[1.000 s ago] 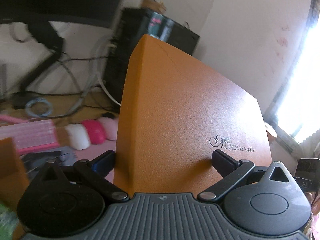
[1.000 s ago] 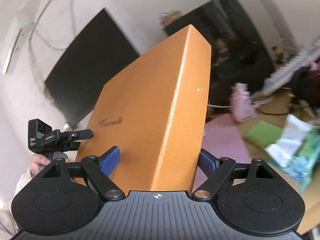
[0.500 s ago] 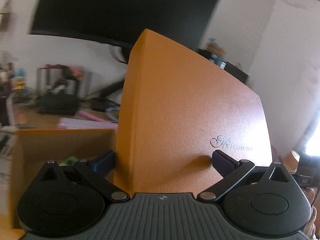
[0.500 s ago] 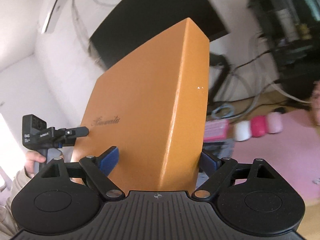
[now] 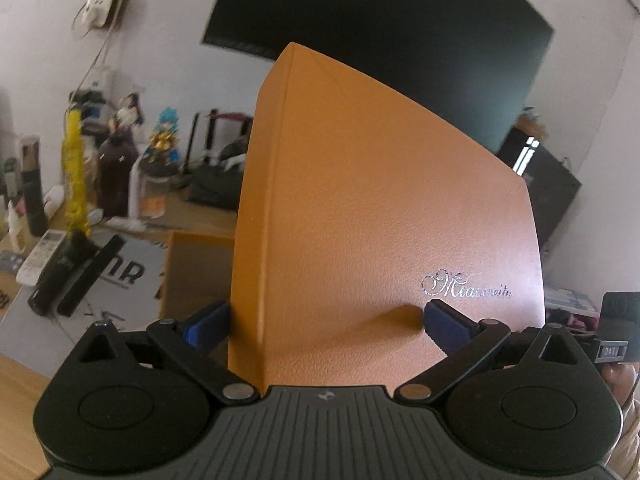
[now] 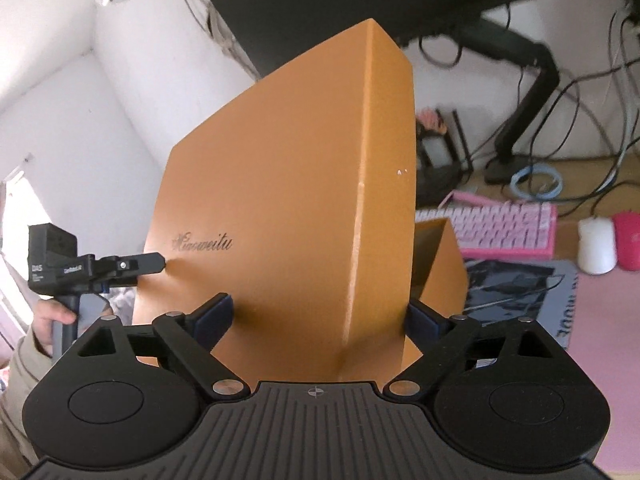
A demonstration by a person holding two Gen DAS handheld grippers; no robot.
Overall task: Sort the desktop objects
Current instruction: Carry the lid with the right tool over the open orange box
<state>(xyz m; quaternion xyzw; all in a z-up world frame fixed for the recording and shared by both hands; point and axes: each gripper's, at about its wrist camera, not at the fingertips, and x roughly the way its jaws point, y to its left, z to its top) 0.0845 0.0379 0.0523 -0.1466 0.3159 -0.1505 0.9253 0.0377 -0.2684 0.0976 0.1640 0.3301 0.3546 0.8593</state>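
Between both pairs of pads, orange lid [image 5: 380, 216] held up above surface [image 5: 20, 376], tilted. Left hand-held gripper [image 5: 326, 320] clamps one corner, pads on side wall and on lettered top. Right hand-held gripper [image 6: 320, 314] clamps other corner [image 6: 304, 200]; its jaws have just been opening, pads touching lid. Open orange box [image 6: 438, 256] below, behind lid. Pink keyboard [image 6: 496, 228] right of box.
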